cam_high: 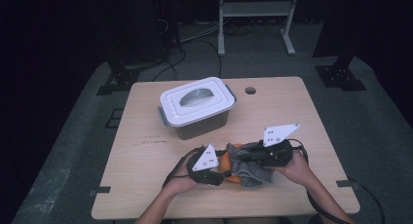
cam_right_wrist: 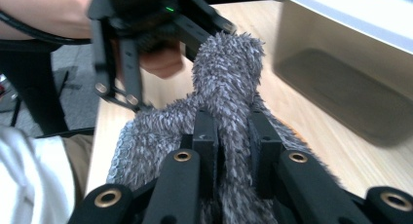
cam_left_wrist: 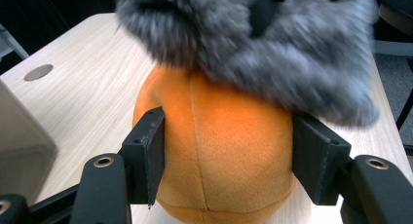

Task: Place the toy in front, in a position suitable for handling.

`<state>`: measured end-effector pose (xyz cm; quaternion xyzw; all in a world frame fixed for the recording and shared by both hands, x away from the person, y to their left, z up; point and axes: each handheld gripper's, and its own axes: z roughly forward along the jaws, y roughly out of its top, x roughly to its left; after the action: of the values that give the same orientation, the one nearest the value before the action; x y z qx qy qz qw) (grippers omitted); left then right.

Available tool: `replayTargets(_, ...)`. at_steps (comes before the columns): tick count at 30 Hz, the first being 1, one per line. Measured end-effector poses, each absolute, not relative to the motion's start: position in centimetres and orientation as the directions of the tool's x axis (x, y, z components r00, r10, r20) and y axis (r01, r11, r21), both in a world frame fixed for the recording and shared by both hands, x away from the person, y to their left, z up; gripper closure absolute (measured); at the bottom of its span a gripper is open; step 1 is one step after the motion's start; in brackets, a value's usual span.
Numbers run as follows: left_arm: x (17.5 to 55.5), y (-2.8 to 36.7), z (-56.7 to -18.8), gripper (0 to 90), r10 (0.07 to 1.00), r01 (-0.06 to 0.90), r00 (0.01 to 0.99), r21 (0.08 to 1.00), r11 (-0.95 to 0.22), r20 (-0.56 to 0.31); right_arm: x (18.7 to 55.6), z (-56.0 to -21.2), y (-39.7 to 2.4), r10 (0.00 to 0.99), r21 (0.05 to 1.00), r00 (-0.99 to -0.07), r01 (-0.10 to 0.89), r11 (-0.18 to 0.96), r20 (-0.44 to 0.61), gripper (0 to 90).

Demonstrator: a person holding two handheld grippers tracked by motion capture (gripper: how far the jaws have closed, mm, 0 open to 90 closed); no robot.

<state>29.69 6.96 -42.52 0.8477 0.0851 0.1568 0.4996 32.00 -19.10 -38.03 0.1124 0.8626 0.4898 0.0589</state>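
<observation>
An orange plush toy (cam_left_wrist: 219, 136) lies on the wooden table (cam_high: 146, 151), partly draped by a grey fuzzy cloth (cam_left_wrist: 272, 44). My left gripper (cam_left_wrist: 229, 156) has its jaws on either side of the plush and the pads press into its sides. In the high view the left gripper (cam_high: 220, 168) reaches in from the left, and the plush (cam_high: 225, 161) peeks out beside it. My right gripper (cam_right_wrist: 233, 136) is shut on a bunched fold of the grey cloth (cam_right_wrist: 229, 73), lifting it. From above, the right gripper (cam_high: 254, 157) comes from the right over the cloth (cam_high: 246, 165).
A storage bin with a white lid and grey handle (cam_high: 197, 104) stands at the table's back centre-left; its wall (cam_right_wrist: 350, 87) is close beside the cloth. A cable hole (cam_high: 250, 90) is behind it. Bare tabletop lies to the left and far right.
</observation>
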Motion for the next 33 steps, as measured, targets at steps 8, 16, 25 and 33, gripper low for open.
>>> replayTargets(8,30.4,7.1,-42.7,20.8,0.298,0.068,0.952,0.897,-0.437,0.073,31.9,-38.7,-20.3,0.280,0.854,-0.960,0.161,0.494,0.020,76.9)
replayTargets(16,30.5,7.1,-43.3,25.2,0.307,0.083,0.948,0.874,-0.479,0.079,31.5,-38.6,-19.7,0.255,0.842,-0.967,0.144,0.519,0.008,76.9)
replayTargets(25,29.6,7.3,-42.8,33.6,0.271,-0.069,0.933,0.856,-0.513,0.238,31.6,-37.4,-17.8,0.202,0.840,-0.979,0.090,0.535,-0.024,77.0)
replayTargets(33,30.7,7.4,-43.1,13.4,0.307,0.082,0.950,0.895,-0.438,0.063,32.0,-38.4,-19.2,0.243,0.846,-0.970,0.151,0.511,0.026,77.0)
